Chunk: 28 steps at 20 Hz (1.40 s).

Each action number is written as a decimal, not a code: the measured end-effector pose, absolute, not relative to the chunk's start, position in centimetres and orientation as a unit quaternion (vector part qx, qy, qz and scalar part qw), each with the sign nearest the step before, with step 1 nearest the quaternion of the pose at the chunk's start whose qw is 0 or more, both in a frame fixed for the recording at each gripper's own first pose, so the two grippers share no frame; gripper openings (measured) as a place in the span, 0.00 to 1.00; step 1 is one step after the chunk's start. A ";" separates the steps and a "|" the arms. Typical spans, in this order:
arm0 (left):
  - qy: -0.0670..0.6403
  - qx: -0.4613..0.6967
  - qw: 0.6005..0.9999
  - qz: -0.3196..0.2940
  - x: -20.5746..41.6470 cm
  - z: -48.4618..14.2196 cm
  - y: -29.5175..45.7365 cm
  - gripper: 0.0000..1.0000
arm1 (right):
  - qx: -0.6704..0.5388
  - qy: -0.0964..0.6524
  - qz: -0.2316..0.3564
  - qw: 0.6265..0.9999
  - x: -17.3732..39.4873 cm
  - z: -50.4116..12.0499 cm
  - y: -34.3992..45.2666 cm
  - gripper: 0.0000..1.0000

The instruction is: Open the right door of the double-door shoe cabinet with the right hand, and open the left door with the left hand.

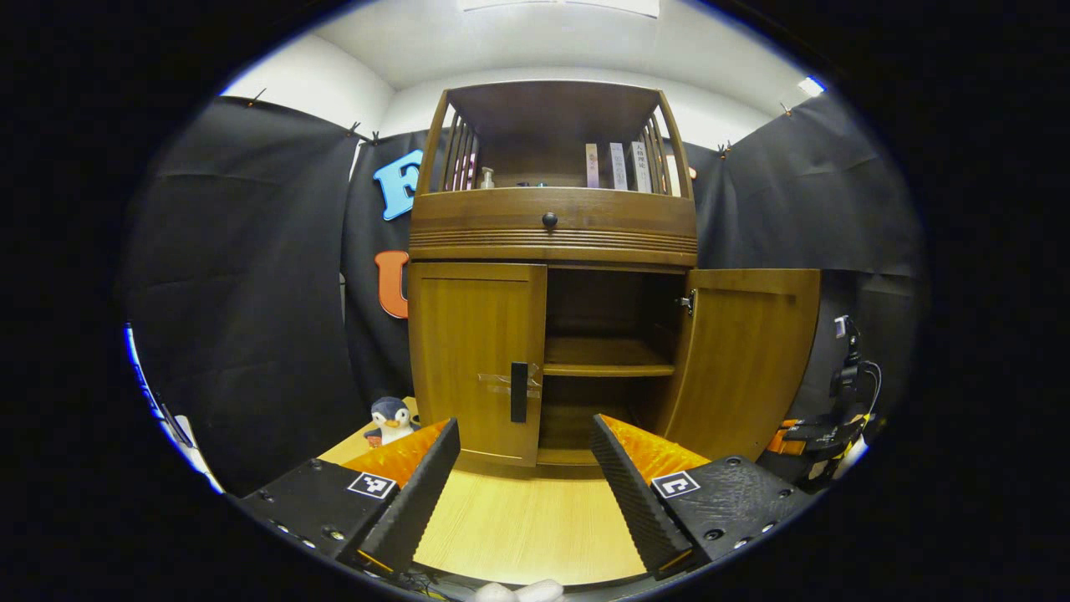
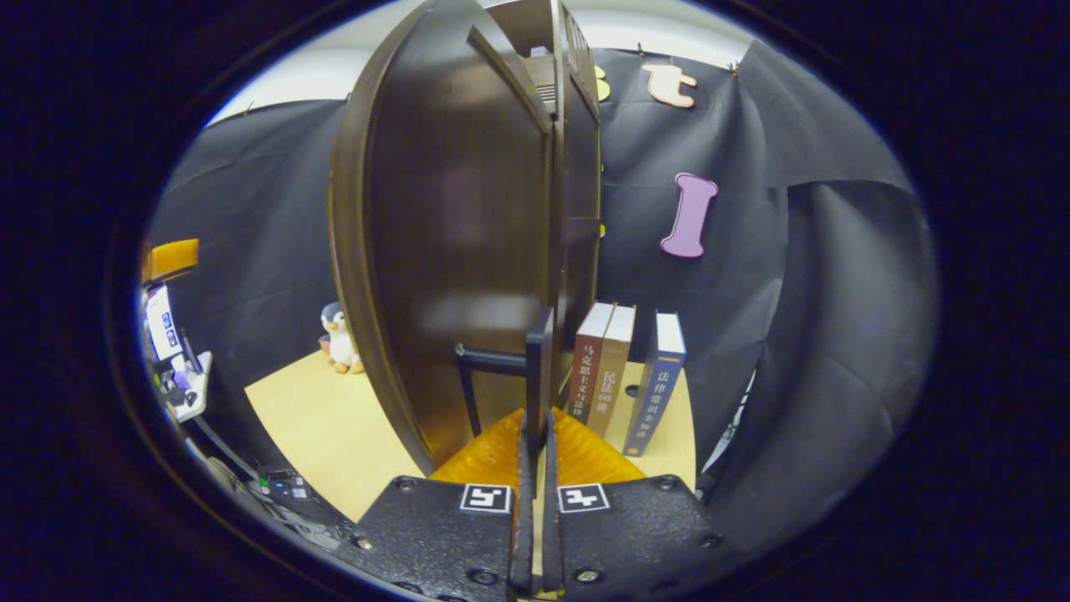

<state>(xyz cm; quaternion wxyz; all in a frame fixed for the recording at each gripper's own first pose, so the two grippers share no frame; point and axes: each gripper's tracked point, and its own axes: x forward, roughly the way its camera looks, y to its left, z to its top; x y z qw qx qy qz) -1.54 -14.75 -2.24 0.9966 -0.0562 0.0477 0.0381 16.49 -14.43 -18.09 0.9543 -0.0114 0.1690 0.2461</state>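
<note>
The wooden shoe cabinet [image 1: 552, 238] stands in front of me on a light table. Its left door [image 1: 472, 351] is closed and carries a black vertical handle [image 1: 519, 391]. My left gripper [image 1: 525, 425] hovers open just short of that handle and touches nothing. The right door [image 1: 748, 359] is swung wide, baring an inner shelf [image 1: 606, 355]. Behind that door's edge the right gripper [image 1: 823, 431] shows. In the right gripper view the right door [image 2: 451, 251] is seen nearly edge-on, and my right gripper [image 2: 535, 418] is shut on its black handle [image 2: 539, 355].
A penguin toy [image 1: 390, 418] sits on the table [image 1: 527, 527] left of the cabinet. Three upright books [image 2: 619, 376] stand beside the cabinet's right side. A drawer knob [image 1: 549, 220] and shelf books [image 1: 619, 165] lie above the doors. Black cloth walls surround the booth.
</note>
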 end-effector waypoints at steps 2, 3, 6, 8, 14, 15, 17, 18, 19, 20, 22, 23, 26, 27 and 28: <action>0.049 -0.053 0.997 0.040 -1.8 -2.1 -14.5 1.00 | 0.001 0.169 0.258 0.951 16.0 -17.9 -15.0 0.12; 0.050 -0.052 0.997 0.040 -1.9 -1.9 -14.1 1.00 | 0.005 0.166 0.259 0.951 15.5 -17.5 -15.5 0.14; 0.052 -0.048 0.997 0.034 -1.7 -2.2 -12.0 0.95 | 0.009 0.156 0.230 0.961 14.2 -15.9 -18.2 0.54; 0.051 -0.048 0.997 0.028 -1.0 -2.0 -10.8 0.95 | 0.010 0.146 0.185 0.972 13.2 -14.4 -19.7 0.80; 0.058 -0.039 0.998 -0.002 1.7 -2.7 -7.2 0.95 | 0.011 0.079 0.095 0.992 7.4 -7.1 -17.9 1.00; 0.058 -0.039 0.998 -0.005 2.2 -2.8 -6.5 1.00 | 0.007 0.072 0.083 0.994 6.5 -6.1 -16.8 1.00; 0.055 -0.039 0.998 -0.013 2.8 -3.2 -5.2 0.95 | 0.001 0.059 0.064 0.996 5.4 -4.8 -14.7 1.00; 0.055 -0.039 0.998 -0.016 3.1 -3.4 -4.7 0.95 | -0.001 0.054 0.056 0.997 4.8 -4.2 -13.2 1.00; 0.054 -0.038 0.998 -0.020 3.4 -3.6 -4.2 0.95 | 0.000 0.048 0.050 0.998 4.4 -3.8 -11.7 1.00; 0.054 -0.035 0.998 -0.021 3.7 -3.7 -3.6 0.95 | 0.004 0.045 0.043 0.998 4.4 -3.6 -10.4 1.00; 0.054 -0.028 0.998 -0.022 4.0 -4.3 -2.4 0.95 | 0.016 0.042 0.036 0.998 4.2 -4.1 -7.2 1.00; 0.054 -0.026 0.998 -0.023 4.1 -4.6 -2.0 0.95 | 0.016 0.046 0.035 0.998 4.3 -4.9 -5.4 1.00; 0.054 -0.021 0.998 -0.030 4.5 -5.5 -1.4 0.95 | 0.026 0.059 0.031 0.997 4.6 -7.7 -0.6 1.00; 0.055 -0.018 0.998 -0.030 4.7 -5.8 -1.2 0.95 | 0.027 0.070 0.042 0.996 4.6 -8.7 1.1 1.00; 0.056 -0.017 0.998 -0.031 4.8 -6.1 -1.2 0.95 | 0.027 0.078 0.051 0.995 4.6 -9.3 2.1 1.00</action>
